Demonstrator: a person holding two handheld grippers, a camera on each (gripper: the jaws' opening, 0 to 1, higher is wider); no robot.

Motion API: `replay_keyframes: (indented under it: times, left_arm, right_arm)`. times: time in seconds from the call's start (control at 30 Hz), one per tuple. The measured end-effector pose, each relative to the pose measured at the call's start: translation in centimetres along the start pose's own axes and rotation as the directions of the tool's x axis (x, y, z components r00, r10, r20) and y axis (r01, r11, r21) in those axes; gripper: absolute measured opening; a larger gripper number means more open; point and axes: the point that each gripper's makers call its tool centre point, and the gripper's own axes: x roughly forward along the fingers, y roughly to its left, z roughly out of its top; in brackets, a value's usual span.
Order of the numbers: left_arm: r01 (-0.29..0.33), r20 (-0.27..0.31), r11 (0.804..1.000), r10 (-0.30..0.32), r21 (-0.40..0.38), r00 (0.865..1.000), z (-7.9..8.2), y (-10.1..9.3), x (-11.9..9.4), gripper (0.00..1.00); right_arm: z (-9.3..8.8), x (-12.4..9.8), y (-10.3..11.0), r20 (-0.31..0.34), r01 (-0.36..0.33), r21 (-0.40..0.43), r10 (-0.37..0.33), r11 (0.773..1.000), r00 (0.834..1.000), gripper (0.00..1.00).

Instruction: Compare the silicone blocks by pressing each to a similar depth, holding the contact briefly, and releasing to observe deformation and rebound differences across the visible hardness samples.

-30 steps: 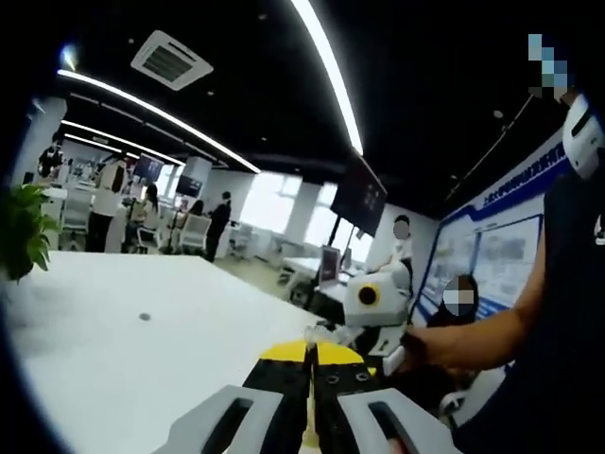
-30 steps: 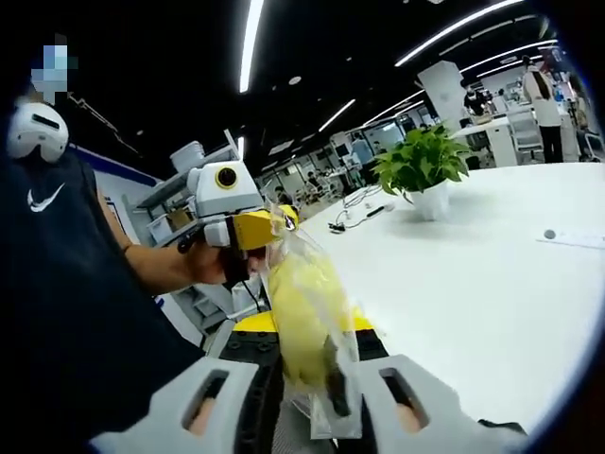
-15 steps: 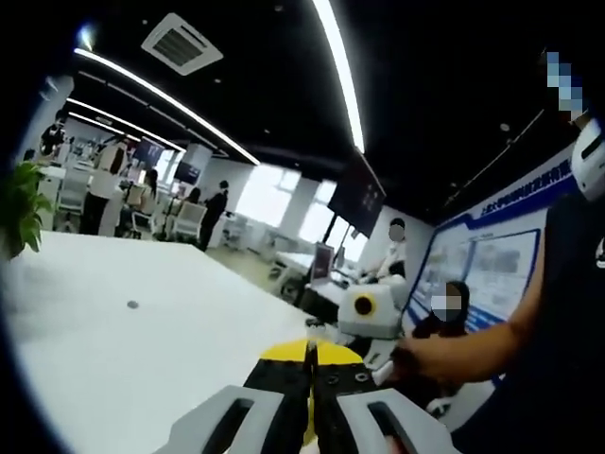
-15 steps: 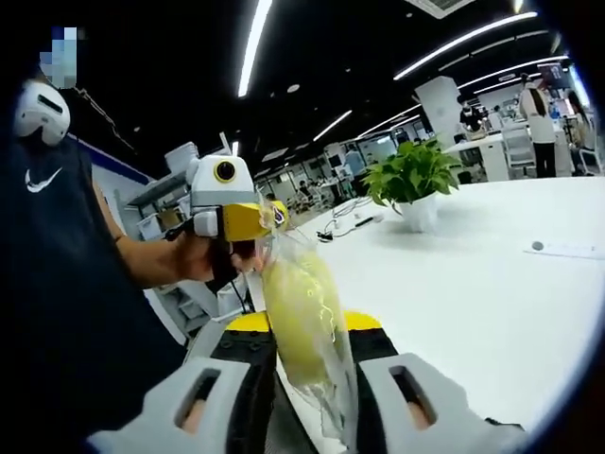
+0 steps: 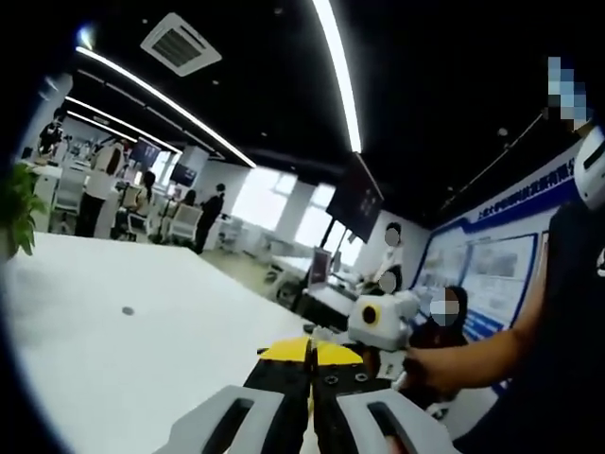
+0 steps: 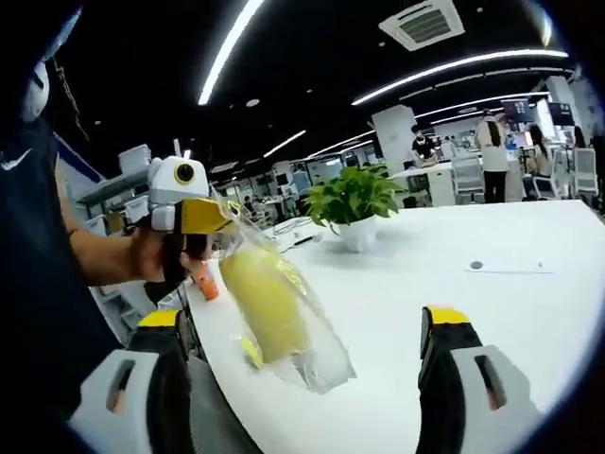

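A clear plastic bag [image 6: 307, 345] with a yellow silicone block [image 6: 263, 305] inside hangs slanted in the right gripper view. Its top corner is pinched by my left gripper [image 6: 225, 217], which a hand [image 6: 146, 255] holds up at the left. My right gripper [image 6: 302, 326] stands open, its yellow-tipped jaws far apart on either side of the bag and not touching it. In the left gripper view my left gripper [image 5: 308, 355] is shut, jaws pressed together over a thin sliver of bag. The right gripper's white body [image 5: 378, 322] and the hand [image 5: 430, 364] on it sit just beyond.
A wide white table [image 6: 492, 312] stretches ahead, with a potted plant [image 6: 354, 200] and cables at its far side and a small round mark [image 6: 475, 266]. An orange object [image 6: 203, 282] lies near the table's left edge. People and desks fill the background.
My right gripper has opened and let go of the bag. The bag now hangs from the left gripper alone. The right gripper view has swung towards the table.
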Motion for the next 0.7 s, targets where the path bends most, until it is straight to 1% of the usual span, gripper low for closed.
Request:
replay_keyframes:
  times: [0.07,0.13,0.2,0.3,0.43,0.47,0.5,0.57,0.63,0.67,0.7]
  left_arm:
    - [-0.006,0.000,1.000,0.006,-0.002,1.000,-0.1,0.1,0.1,0.00]
    - [-0.004,0.004,1.000,0.004,-0.006,1.000,-0.2,0.0,0.2,0.00]
    - [-0.007,0.003,1.000,0.007,-0.011,1.000,-0.3,0.2,0.4,0.00]
    - [-0.011,0.011,0.999,0.011,-0.034,1.000,-0.8,0.6,0.5,0.00]
    - [-0.027,0.020,0.996,0.029,-0.085,0.999,-2.0,1.6,0.6,0.00]
    - [-0.032,0.023,0.995,0.034,-0.098,0.999,-2.3,1.9,0.5,0.00]
    - [-0.042,0.026,0.991,0.046,-0.130,0.999,-2.8,2.2,0.5,0.00]
    - [-0.052,0.032,0.986,0.057,-0.158,0.998,-3.6,2.8,0.3,0.00]
    - [-0.059,0.033,0.982,0.066,-0.180,0.997,-4.3,3.2,0.2,0.00]
    - [-0.061,0.031,0.983,0.067,-0.174,0.997,-4.7,3.3,0.2,0.00]
    - [-0.068,0.024,0.983,0.073,-0.170,0.997,-5.2,3.4,0.2,0.00]
  right_arm:
    - [0.0,-1.1,-0.8,0.003,0.047,-0.030,-0.046,0.998,0.999,0.97]
    - [0.2,-2.2,-1.2,0.019,0.067,-0.027,-0.066,0.997,0.998,0.96]
    - [0.3,-3.4,-2.2,0.032,0.118,-0.039,-0.117,0.992,0.993,0.96]
    - [-0.5,-4.8,-3.2,0.026,0.160,-0.026,-0.159,0.987,0.987,0.97]
    - [-2.6,-6.7,-4.3,-0.003,0.221,0.008,-0.221,0.975,0.975,0.96]
    - [-3.0,-7.1,-4.5,-0.003,0.238,0.003,-0.238,0.971,0.971,0.97]
    - [-3.7,-7.6,-4.8,-0.012,0.261,-0.008,-0.261,0.965,0.965,0.97]
    - [-4.6,-8.1,-4.8,-0.031,0.272,-0.004,-0.272,0.962,0.962,0.97]
    - [-5.4,-8.7,-4.8,-0.035,0.282,0.007,-0.282,0.959,0.959,0.97]
    - [-5.8,-8.9,-4.8,-0.041,0.286,0.014,-0.285,0.958,0.958,0.97]
    - [-6.5,-9.1,-4.8,-0.060,0.290,0.019,-0.289,0.957,0.956,0.97]
